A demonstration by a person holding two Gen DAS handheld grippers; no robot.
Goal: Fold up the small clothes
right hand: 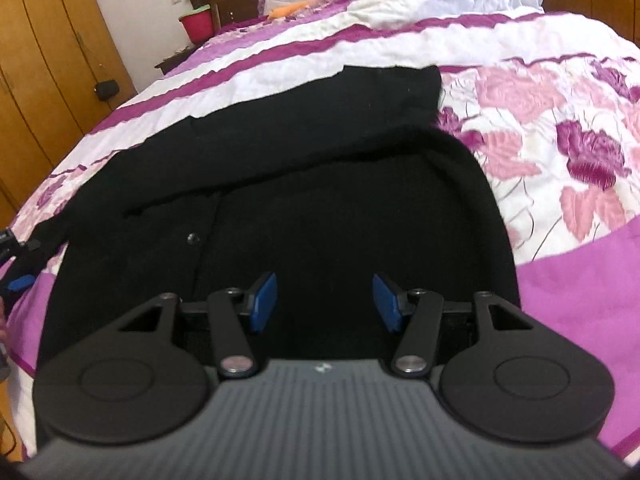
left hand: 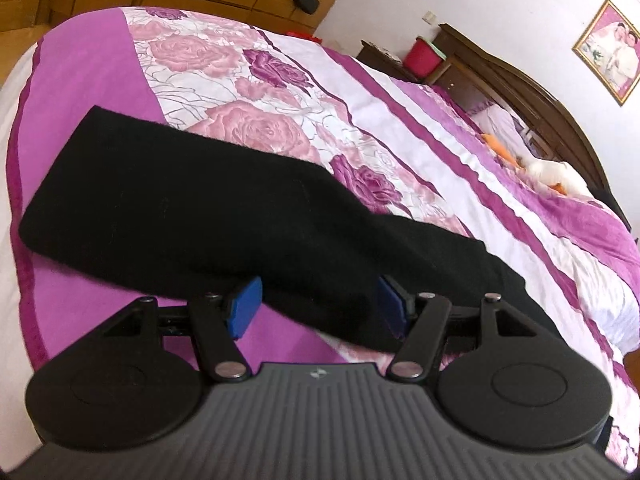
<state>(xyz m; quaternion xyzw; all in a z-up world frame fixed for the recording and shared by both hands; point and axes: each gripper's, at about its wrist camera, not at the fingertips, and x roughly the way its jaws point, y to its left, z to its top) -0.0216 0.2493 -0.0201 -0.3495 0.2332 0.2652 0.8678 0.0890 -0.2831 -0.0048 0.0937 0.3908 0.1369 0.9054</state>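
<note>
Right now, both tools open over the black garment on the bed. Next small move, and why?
Probably lower both and close on the near hem. The left tool and right tool hang open, pads clear of the garment, which lies partly folded on the bed; nothing is gripped yet.

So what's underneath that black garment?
The black garment lies on a purple and white floral bedspread, visible all round it. Whatever lies directly beneath the cloth is covered.

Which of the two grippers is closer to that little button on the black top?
Right. The right gripper hovers just right of the button; the left gripper sits farther off, beyond the black top's left edge.
</note>
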